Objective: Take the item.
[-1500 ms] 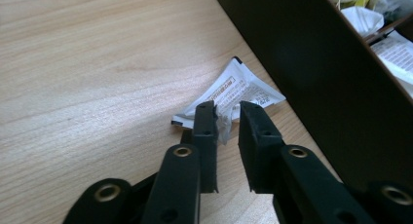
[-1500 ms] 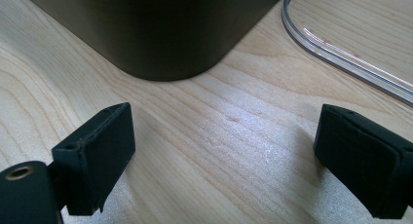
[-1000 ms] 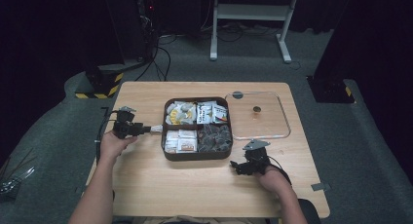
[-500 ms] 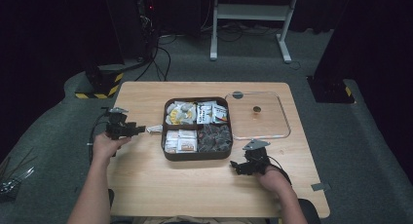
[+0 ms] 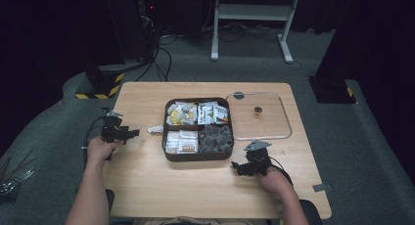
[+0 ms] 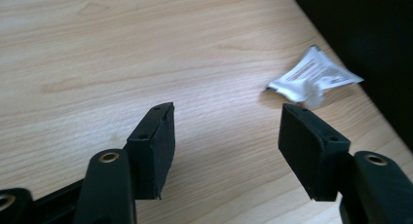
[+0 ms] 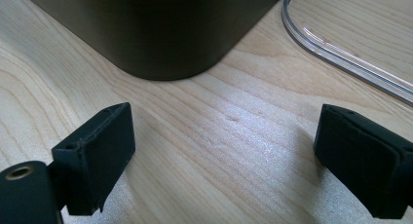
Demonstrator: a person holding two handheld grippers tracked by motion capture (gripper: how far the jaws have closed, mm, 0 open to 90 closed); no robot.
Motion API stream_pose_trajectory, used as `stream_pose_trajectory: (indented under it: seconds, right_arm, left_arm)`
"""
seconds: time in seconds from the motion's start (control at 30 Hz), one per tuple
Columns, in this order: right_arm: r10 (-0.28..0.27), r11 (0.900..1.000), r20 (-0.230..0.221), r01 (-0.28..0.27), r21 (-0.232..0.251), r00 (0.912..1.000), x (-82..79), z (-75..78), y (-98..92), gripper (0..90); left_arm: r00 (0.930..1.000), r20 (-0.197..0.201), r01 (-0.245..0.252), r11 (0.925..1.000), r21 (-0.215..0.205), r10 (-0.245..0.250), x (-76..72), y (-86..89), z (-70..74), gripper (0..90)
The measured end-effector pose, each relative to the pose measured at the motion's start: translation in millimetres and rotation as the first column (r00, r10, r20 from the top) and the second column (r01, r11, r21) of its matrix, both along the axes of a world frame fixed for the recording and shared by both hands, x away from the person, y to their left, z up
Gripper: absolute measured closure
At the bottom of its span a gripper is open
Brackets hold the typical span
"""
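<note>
1. Left gripper [image 5: 128, 133] sits near the table's [image 5: 147, 186] left edge, well left of the tray [image 5: 197, 156]. In my left gripper view the jaws are spread wide, with bare wood between them and nothing held.
2. A small white sachet [image 6: 311, 78] lies flat on the wood ahead of the left jaws, toward the right one and apart from both. In the high view it sits between the gripper and the tray's left wall, just beside the tray. Nothing lies between the jaws and the sachet.
3. Right gripper [image 5: 241, 167] rests near the tray's front right corner, just off it. In my right gripper view the jaws are wide apart, gripping nothing, wood grain between them.
4. The dark rounded tray corner stands directly ahead of the right jaws and blocks the view beyond. The rim of the clear lid [image 7: 341, 48] curves off to the upper right.
5. The tray is dark, with four compartments: yellow-white packets [image 5: 180, 113] far left, printed sachets [image 5: 213, 113] far right, pale packets [image 5: 179, 142] near left, dark pieces [image 5: 215, 138] near right.
6. The clear lid lies flat on the table right of the tray, close to or touching it; I can't tell which. It has a small dark knob [image 5: 258, 109] at its centre.
7. Off the table I see grey carpet, a white frame [image 5: 254, 19], cables and a yellow-black striped base [image 5: 98, 90] at far left.
</note>
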State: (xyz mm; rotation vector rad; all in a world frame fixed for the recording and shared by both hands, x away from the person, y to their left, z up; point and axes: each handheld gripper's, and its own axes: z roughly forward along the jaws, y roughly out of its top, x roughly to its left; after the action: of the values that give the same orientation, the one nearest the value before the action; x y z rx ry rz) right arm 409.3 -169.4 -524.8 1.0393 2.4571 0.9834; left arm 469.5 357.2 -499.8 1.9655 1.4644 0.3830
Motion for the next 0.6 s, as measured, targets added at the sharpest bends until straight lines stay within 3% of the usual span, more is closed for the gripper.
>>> stream_pose_trajectory:
  seconds: [0.27,0.37,0.43,0.6]
  right_arm:
    - [0.001,1.0,0.001,-0.001,0.0,1.0,0.0,0.0,0.0,7.8]
    - [0.001,1.0,0.001,-0.001,0.0,1.0,0.1,0.0,0.0,7.8]
    - [0.001,1.0,0.001,-0.001,0.0,1.0,0.1,0.0,0.0,7.8]
    - [0.001,1.0,0.001,-0.001,0.0,1.0,0.1,0.0,0.0,7.8]
  left_arm:
    - [0.9997,-0.018,-0.015,0.9993,0.036,0.015,1.6,8.6,-9.8,37.4]
    - [0.9999,-0.001,-0.013,0.9993,0.035,0.013,1.8,10.2,-11.7,37.8]
    - [0.9998,0.017,-0.013,0.9993,0.036,0.013,1.4,10.4,-13.4,36.9]
    - [0.9934,0.112,0.017,0.9968,0.078,-0.026,-2.3,8.7,-23.1,25.9]
